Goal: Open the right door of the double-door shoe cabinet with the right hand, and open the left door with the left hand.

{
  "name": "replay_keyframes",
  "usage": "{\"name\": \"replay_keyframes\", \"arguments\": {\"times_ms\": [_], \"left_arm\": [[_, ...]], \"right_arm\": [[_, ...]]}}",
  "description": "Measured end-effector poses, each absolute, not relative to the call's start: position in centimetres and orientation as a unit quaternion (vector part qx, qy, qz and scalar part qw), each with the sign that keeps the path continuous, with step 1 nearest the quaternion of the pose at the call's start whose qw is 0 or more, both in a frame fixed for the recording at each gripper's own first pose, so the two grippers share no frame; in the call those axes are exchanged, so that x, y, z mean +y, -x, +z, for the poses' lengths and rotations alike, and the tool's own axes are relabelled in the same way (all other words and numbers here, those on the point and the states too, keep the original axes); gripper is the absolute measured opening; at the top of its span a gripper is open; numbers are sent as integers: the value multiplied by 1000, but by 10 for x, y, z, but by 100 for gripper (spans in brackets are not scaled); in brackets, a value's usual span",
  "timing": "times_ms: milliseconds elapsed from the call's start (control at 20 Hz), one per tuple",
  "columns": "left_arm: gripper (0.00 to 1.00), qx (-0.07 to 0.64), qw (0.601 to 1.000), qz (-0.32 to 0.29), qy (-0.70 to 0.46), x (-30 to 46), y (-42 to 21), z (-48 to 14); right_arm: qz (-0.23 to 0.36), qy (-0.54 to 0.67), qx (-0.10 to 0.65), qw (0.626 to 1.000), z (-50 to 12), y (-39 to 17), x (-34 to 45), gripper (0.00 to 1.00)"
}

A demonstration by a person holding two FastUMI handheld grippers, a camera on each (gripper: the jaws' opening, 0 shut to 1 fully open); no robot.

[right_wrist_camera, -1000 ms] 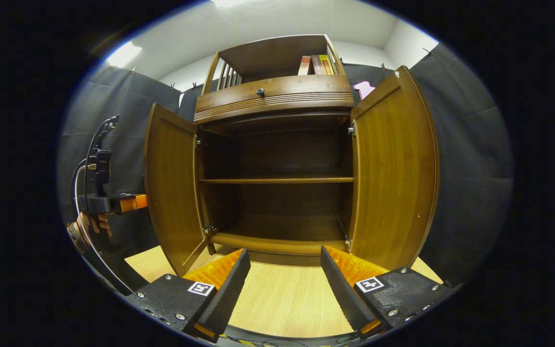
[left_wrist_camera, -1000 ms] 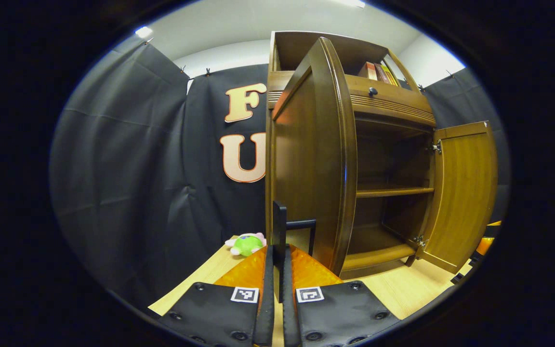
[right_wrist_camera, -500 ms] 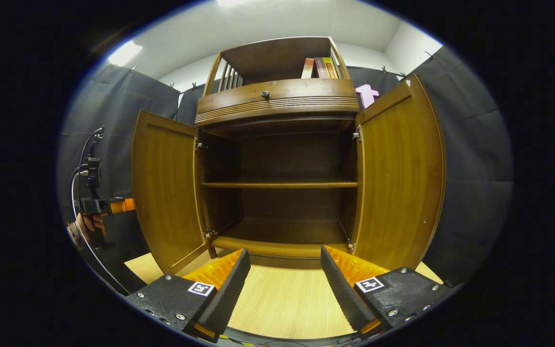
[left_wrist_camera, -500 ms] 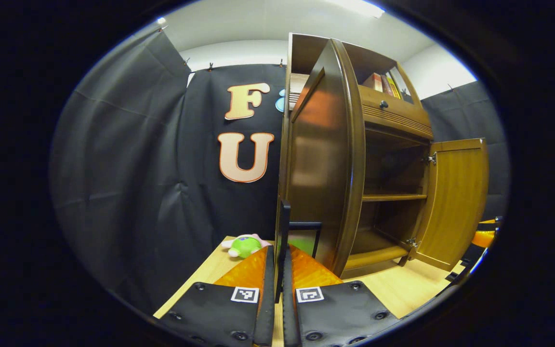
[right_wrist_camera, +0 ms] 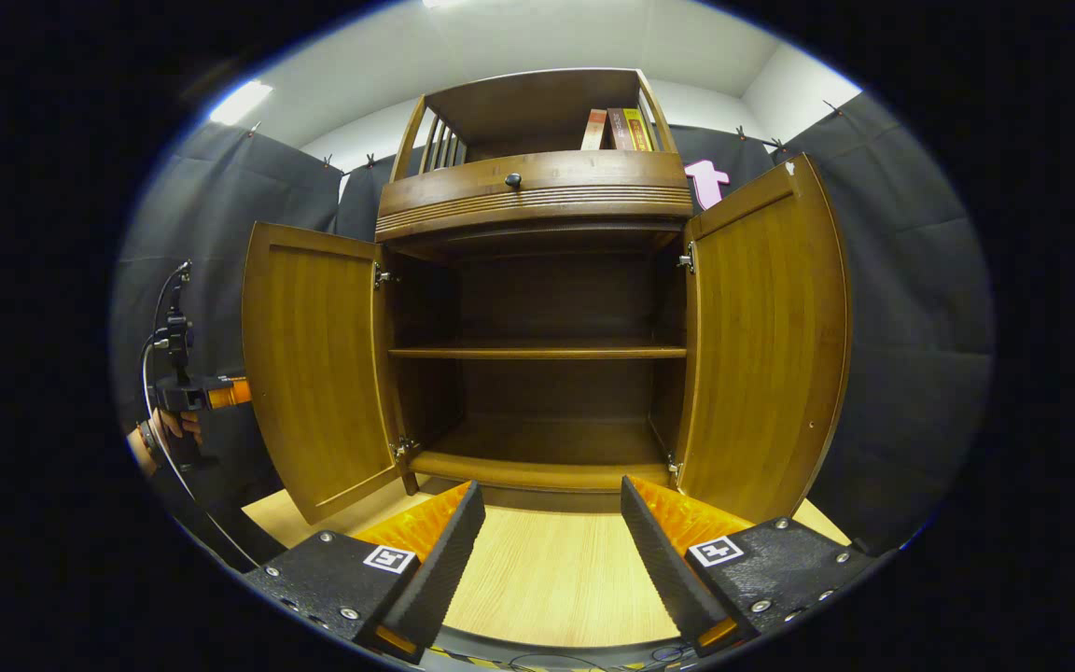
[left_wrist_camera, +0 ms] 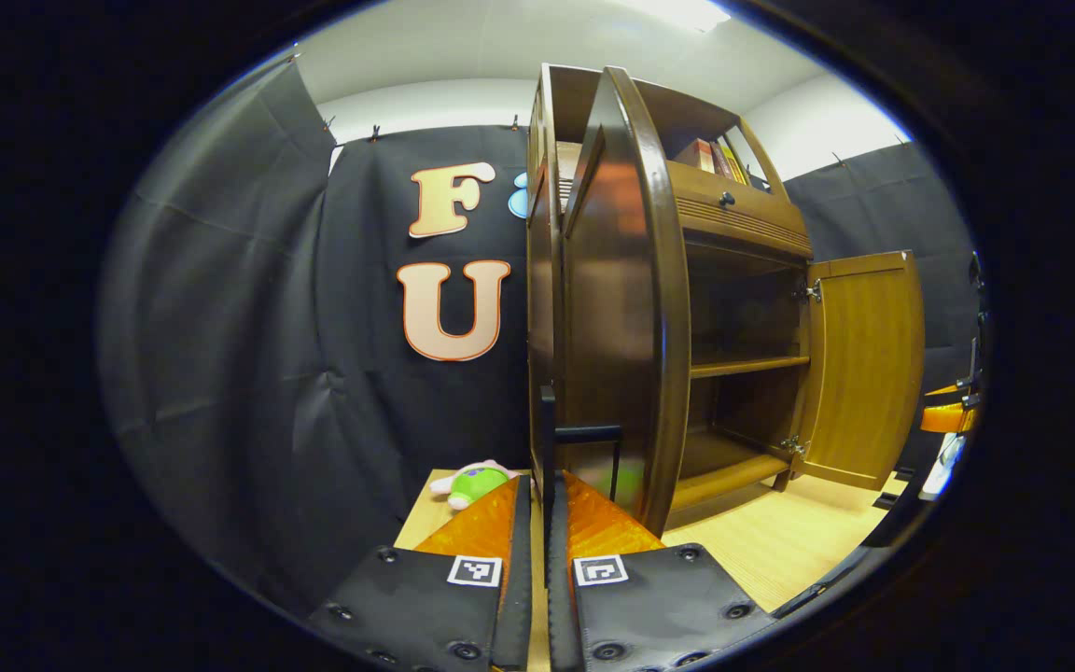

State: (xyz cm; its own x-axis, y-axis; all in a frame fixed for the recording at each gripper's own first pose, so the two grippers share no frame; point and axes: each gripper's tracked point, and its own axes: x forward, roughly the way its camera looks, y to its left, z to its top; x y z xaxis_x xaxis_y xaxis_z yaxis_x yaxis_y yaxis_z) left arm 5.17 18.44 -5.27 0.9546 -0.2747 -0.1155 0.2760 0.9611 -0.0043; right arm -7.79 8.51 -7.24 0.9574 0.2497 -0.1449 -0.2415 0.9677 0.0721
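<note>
The brown wooden shoe cabinet (right_wrist_camera: 537, 196) stands with both doors swung out. In the right gripper view the left door (right_wrist_camera: 314, 364) and the right door (right_wrist_camera: 761, 336) flank bare shelves. My right gripper (right_wrist_camera: 547, 523) hovers open in front of the cabinet's base, with nothing between its fingers. In the left gripper view the left door (left_wrist_camera: 621, 308) appears almost edge-on, and my left gripper (left_wrist_camera: 538, 485) is shut on its black bar handle (left_wrist_camera: 584, 434). The right door (left_wrist_camera: 859, 364) hangs open farther off. A hand (right_wrist_camera: 169, 429) holding the left gripper shows behind the left door.
The cabinet rests on a light wooden tabletop (right_wrist_camera: 547, 579). A green and pink plush toy (left_wrist_camera: 472, 483) lies on it beside the cabinet's left side. Books (right_wrist_camera: 617, 129) stand on the top shelf above a drawer with a knob (right_wrist_camera: 513, 179). Black cloth walls surround the booth.
The left door has swung farther outward, pulled by my left gripper, which moved with it. My right gripper has stayed almost still and open.
</note>
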Motion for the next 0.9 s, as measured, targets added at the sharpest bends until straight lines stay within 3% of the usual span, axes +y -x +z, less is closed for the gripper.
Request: {"name": "replay_keyframes", "arguments": {"times_ms": [150, 350, 400, 500, 900], "left_arm": [[14, 60, 987, -149, -31, 190, -31, -53], [14, 75, 991, -103, -31, 211, 11, -62], [13, 78, 993, -90, -21, 215, 23, -63], [13, 77, 995, -67, -4, 214, 48, -58], [14, 28, 999, -29, 24, 135, 71, -9]], "right_arm": [[119, -18, 75, 990, -69, 76, 80, 91], [124, -16, 77, 989, -71, 70, 79, 91], [128, -17, 78, 989, -73, 69, 80, 86], [133, -16, 81, 988, -69, 70, 73, 91], [164, -23, 73, 983, -73, 61, 76, 90]]}}
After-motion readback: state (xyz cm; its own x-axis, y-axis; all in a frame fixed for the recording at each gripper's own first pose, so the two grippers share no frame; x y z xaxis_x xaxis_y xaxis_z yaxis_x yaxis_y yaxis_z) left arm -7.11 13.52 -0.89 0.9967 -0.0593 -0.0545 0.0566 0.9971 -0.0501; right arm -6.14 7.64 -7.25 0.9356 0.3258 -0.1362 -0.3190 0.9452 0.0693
